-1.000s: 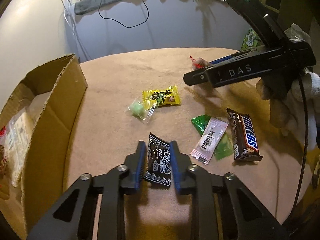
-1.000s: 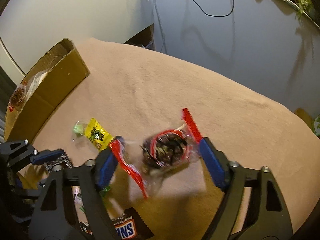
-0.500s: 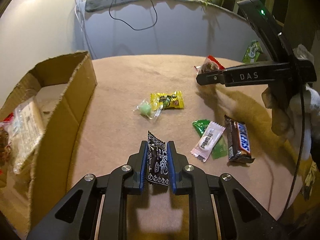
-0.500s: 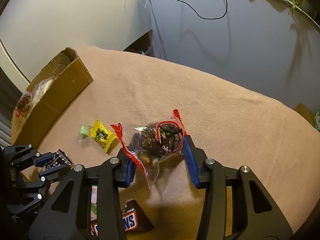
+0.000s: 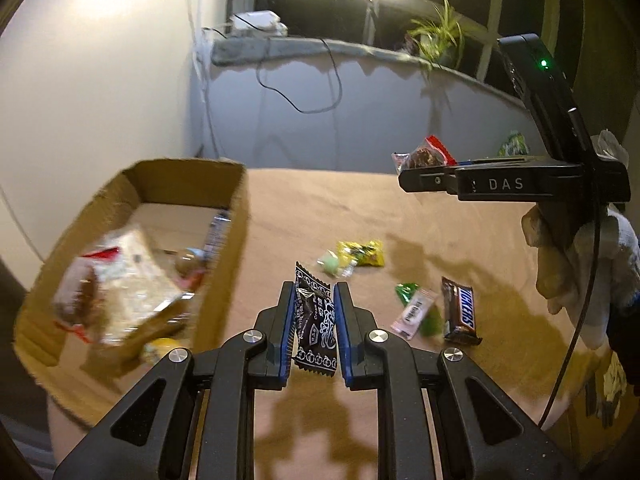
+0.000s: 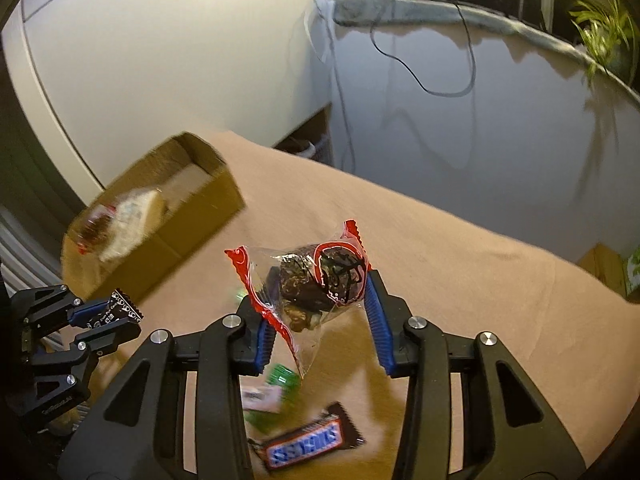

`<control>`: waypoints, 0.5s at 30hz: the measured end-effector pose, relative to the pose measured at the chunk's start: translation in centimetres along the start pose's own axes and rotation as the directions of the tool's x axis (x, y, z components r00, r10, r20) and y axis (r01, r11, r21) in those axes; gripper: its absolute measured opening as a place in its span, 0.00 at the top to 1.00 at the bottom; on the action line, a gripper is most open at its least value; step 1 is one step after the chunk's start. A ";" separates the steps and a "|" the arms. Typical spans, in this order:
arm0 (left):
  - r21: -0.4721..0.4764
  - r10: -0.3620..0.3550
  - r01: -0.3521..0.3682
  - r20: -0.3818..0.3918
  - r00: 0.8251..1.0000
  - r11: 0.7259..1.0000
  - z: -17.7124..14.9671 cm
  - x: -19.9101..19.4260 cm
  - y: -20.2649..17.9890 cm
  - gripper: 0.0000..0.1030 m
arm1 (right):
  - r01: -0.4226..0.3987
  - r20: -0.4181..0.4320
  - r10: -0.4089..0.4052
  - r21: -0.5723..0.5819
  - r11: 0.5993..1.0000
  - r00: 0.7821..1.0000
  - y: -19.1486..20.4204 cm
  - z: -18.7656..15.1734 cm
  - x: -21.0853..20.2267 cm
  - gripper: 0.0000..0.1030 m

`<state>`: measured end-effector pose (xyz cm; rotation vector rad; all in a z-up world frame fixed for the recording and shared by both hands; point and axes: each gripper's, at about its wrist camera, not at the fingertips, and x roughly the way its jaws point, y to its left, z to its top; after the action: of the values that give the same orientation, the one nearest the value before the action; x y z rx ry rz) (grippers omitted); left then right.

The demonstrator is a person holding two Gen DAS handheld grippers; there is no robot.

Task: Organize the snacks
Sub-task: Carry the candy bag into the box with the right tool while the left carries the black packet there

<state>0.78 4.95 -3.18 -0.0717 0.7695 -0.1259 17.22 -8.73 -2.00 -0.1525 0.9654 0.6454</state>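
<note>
Looking at it, the open brown cardboard box (image 5: 132, 248) sits up-left of the left claw (image 5: 314, 320), which is nearer and clamped on the upright black printed snack packet (image 5: 314, 322), while the right claw (image 6: 318, 316) grips a clear red-edged snack bag (image 6: 316, 280).

The cardboard box (image 5: 224, 248) sits at the table's (image 5: 400, 216) left edge; loose snacks (image 5: 416, 308) lie scattered to its right.

The left gripper (image 5: 313, 332) is showing matte black linkage arms, silver round screws and ribbed blue pads (image 5: 286, 332) lining its jaws. The right gripper (image 6: 316, 320) is looking the same; its side is carrying white "DAS" lettering, a glowing green light, a thin black cable, and a pale glove (image 5: 580, 264) is wrapping the handle
</note>
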 end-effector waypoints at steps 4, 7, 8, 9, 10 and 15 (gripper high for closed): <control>-0.027 0.034 -0.033 0.030 0.999 0.999 0.0 -1.4 1.6 0.84 | -0.029 0.017 0.030 -0.028 0.999 0.999 2.4 1.4 0.2 0.59; -0.050 0.058 -0.056 0.047 0.997 0.997 -0.1 -2.4 3.1 0.84 | -0.057 0.024 0.058 -0.051 0.997 0.998 4.4 2.5 0.9 0.59; -0.057 0.066 -0.063 0.052 0.996 0.996 -0.1 -2.6 3.7 0.84 | -0.063 0.025 0.064 -0.057 0.996 0.998 4.9 2.7 1.0 0.59; -0.062 0.073 -0.069 0.054 0.996 0.996 0.0 -2.8 4.0 0.84 | -0.072 0.026 0.074 -0.066 0.995 0.997 5.6 3.0 1.2 0.59; -0.067 0.081 -0.077 0.057 0.995 0.995 0.0 -2.9 4.5 0.84 | -0.075 0.025 0.077 -0.069 0.995 0.997 6.1 3.3 1.4 0.59; -0.092 0.109 -0.103 0.066 0.992 0.990 -0.2 -3.4 6.3 0.84 | -0.114 0.017 0.116 -0.100 0.988 0.993 8.9 4.7 2.8 0.59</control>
<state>-1.25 11.64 -1.63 -0.1185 0.7060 0.0116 16.62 1.59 -0.14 -0.1776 0.9254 0.8000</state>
